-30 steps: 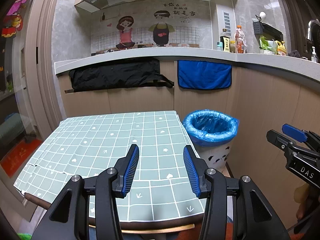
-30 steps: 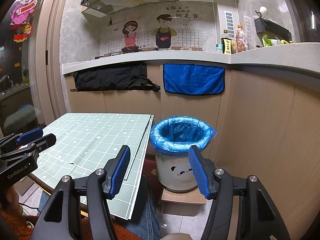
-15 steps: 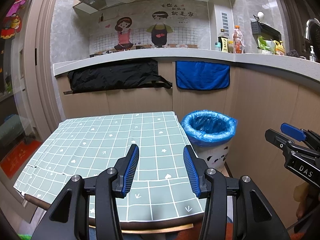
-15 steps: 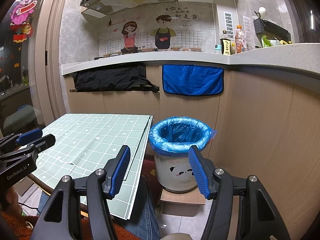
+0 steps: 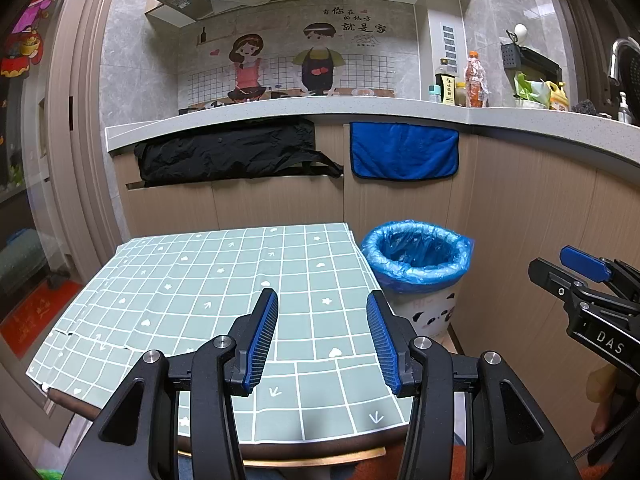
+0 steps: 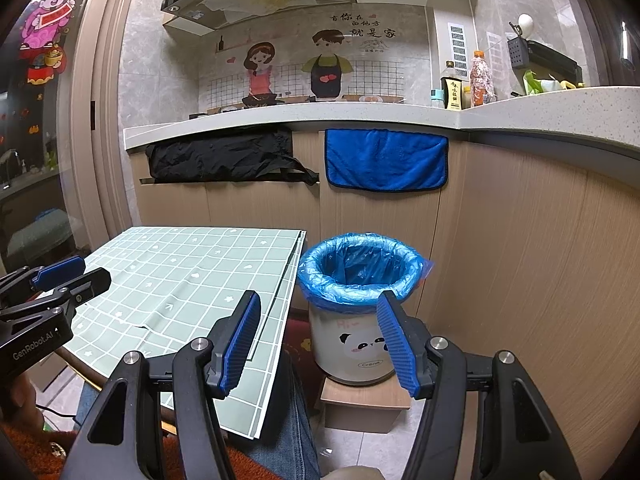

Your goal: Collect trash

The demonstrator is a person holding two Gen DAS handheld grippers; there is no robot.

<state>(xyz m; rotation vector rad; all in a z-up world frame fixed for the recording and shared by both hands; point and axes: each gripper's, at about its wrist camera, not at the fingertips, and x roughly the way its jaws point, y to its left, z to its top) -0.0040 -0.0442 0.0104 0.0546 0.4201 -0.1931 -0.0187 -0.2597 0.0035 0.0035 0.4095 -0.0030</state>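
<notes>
Left wrist view: the left claw (image 5: 322, 336) is hanging released and empty over the worktop (image 5: 192, 280), where no trash is showing; the bin (image 5: 416, 256) is standing just beside its right edge.

Right wrist view: the right claw (image 6: 316, 340) is gaping empty before the bin (image 6: 360, 276). A careless sweep could snag the loose liner or drag the cloth. Kitchen cabinets are lining the room behind.

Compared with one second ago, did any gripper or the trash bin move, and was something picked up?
Almost nothing changed. Both views shifted only slightly, so the grippers barely drifted. The left gripper is open as before and holds nothing, over the green checked tablecloth. The right gripper is open as before and holds nothing, in front of the trash bin with the blue liner. Nothing was picked up or released.
</notes>
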